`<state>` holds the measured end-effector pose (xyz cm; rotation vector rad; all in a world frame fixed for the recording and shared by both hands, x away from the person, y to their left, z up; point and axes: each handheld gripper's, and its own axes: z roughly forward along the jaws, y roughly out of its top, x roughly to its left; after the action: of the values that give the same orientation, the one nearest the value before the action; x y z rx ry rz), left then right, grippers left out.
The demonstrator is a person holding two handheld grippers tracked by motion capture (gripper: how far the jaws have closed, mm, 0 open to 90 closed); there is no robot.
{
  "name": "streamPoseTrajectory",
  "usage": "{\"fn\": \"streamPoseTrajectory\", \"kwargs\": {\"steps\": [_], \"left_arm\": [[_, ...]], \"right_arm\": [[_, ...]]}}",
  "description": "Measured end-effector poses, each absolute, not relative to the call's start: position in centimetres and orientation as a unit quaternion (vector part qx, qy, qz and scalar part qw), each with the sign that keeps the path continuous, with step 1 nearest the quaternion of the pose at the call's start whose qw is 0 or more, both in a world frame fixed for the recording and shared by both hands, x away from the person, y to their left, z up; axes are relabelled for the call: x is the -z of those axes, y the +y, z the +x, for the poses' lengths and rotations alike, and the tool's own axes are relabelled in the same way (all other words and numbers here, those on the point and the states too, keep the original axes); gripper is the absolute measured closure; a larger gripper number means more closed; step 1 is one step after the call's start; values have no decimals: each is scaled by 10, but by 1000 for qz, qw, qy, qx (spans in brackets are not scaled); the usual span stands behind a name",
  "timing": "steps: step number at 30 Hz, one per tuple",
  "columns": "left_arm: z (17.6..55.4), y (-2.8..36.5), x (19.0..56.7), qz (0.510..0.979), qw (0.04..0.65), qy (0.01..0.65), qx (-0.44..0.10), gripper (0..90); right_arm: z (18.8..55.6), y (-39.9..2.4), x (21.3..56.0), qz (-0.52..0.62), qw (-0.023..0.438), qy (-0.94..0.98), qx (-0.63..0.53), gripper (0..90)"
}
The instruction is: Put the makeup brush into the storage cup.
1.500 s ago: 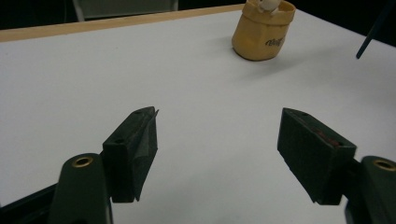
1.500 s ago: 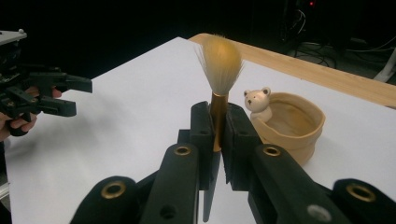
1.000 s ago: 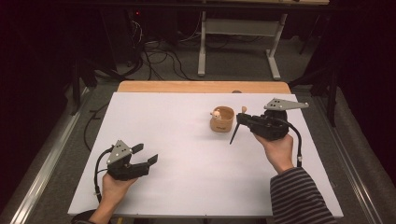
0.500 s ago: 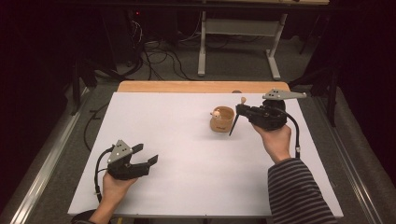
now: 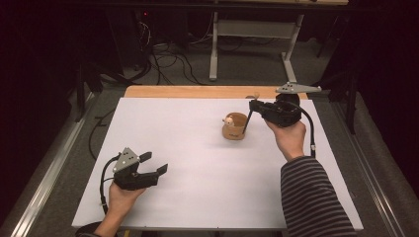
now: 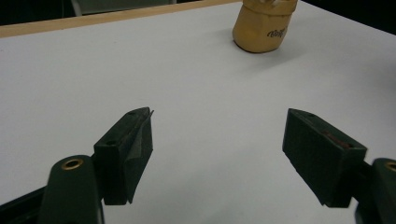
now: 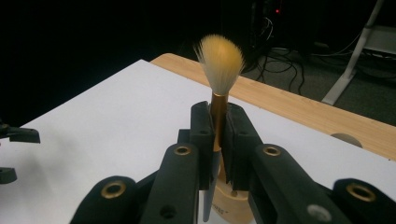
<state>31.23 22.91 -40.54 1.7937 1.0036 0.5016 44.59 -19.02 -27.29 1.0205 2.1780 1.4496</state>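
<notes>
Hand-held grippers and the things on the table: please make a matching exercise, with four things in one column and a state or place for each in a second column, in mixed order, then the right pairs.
Column 1
1. left hand-held gripper
2. right hand-held gripper
3. brush
4. wooden cup

Column 2
A. stands on the white table cover, right of the middle
B. jaws wide apart, nothing between them
C. bristles up, handle clamped between two jaws
D. jaws shut on a thin handle, above the cup

Pairs: 1-B, 2-D, 3-C, 4-A
</notes>
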Motion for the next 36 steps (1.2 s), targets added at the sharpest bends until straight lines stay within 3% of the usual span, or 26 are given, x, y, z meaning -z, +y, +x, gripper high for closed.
{"fn": "streamPoseTrajectory", "kwargs": {"steps": [36], "left_arm": [[314,230,405,731,501,421,-194,235]], "right_arm": [[489,-178,281,391,180,765,-480,858]]}}
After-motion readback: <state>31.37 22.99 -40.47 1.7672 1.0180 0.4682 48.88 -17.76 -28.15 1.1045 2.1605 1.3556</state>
